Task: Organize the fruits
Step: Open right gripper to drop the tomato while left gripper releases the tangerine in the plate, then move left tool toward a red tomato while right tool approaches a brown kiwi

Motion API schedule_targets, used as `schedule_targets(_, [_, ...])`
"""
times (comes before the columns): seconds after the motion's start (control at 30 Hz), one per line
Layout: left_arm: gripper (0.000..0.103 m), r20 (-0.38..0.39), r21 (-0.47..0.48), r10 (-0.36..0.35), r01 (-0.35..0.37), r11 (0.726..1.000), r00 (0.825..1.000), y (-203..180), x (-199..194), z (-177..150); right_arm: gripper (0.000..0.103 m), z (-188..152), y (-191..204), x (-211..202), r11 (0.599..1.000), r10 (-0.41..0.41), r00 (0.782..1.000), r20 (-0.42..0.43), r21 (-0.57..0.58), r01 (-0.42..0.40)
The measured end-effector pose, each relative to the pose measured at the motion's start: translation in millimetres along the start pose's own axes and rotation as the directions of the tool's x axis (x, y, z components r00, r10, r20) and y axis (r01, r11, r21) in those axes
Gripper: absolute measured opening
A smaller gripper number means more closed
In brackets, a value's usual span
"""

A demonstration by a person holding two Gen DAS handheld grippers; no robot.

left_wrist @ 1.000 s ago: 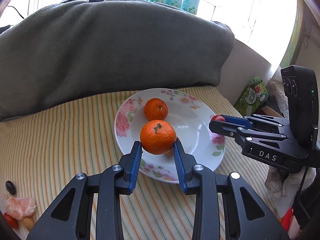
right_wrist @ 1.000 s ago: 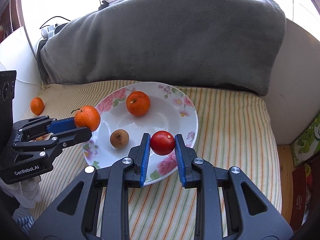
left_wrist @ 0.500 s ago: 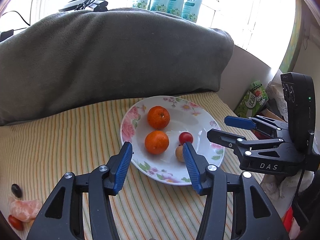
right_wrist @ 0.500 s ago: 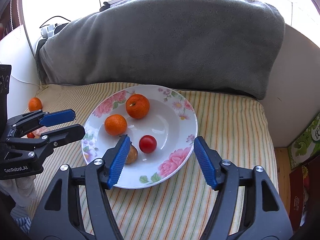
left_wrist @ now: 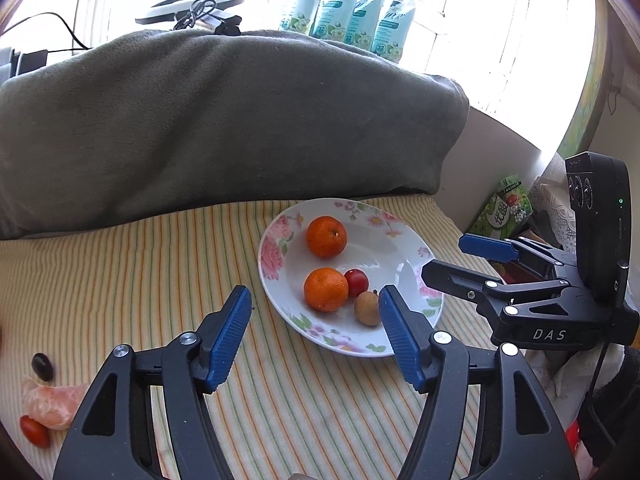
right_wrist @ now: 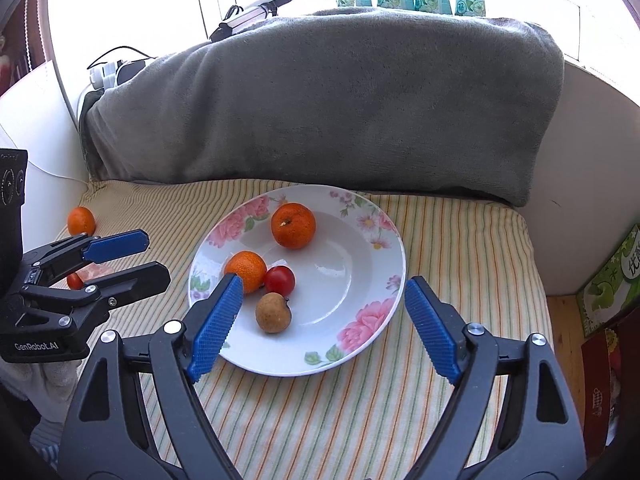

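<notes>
Right wrist view shows a big grey blanket that fills the upper half of the frame, and under it a striped cloth covers the lower half. At the centre of the frame the flowered plate lies on this cloth. Inside the plate, the bigger mandarin sits toward the upper part, apart from the others; the smaller mandarin is at the left side and touches the cherry tomato, and the brown longan lies just below them. The right gripper stands at the bottom centre with its jaws spread wide and holding nothing, over the near part of the plate. The left gripper enters at the middle left, its fingers also released and empty, beside the plate rim. One more mandarin lies on the cloth at the far left. In the left wrist view, at the lower left corner, peeled mandarin segments, a dark grape and a small red fruit lie close together on the cloth.
</notes>
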State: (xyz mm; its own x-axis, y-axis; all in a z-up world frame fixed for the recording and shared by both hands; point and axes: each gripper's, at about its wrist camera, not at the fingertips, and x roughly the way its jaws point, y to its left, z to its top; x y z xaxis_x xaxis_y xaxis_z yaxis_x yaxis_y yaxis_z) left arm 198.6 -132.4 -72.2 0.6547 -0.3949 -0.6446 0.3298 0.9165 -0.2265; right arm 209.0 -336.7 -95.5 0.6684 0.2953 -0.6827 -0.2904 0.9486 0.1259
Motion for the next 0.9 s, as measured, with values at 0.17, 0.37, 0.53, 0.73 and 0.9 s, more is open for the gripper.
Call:
schedule_targets(0.17, [0.066, 0.015, -0.017, 0.001, 0.0, 1.0, 1.0, 9.2, -15.9, -2.0, 0.086, 1.4, 11.8, -4.5, 1.0, 0.022, 1.0, 0.002, -0.001, -0.022])
schedule_targets(0.37, [0.066, 0.035, -0.035, 0.006, -0.005, 0.999, 0.999, 23.9, -38.2, -6.7, 0.086, 5.8, 29.7, -9.3, 0.997, 0.073, 0.997, 0.008, 0.009, -0.073])
schedule_targets(0.53, [0.066, 0.048, -0.067, 0.025, -0.022, 0.998, 0.999, 44.8, -57.1, -12.7, 0.086, 9.1, 48.5, -7.6, 0.994, 0.112, 0.994, 0.001, 0.008, -0.112])
schedule_targets(0.73, [0.066, 0.051, -0.127, 0.05, -0.043, 0.991, 0.997, 78.2, -77.1, -22.5, 0.086, 12.8, 71.2, -1.5, 0.986, 0.167, 0.986, -0.018, 0.013, -0.167])
schedule_targets(0.9, [0.066, 0.046, -0.178, 0.076, -0.066, 0.982, 0.996, 108.2, -91.5, -30.8, 0.086, 14.9, 90.4, 5.2, 0.977, 0.213, 0.976, -0.039, 0.017, -0.213])
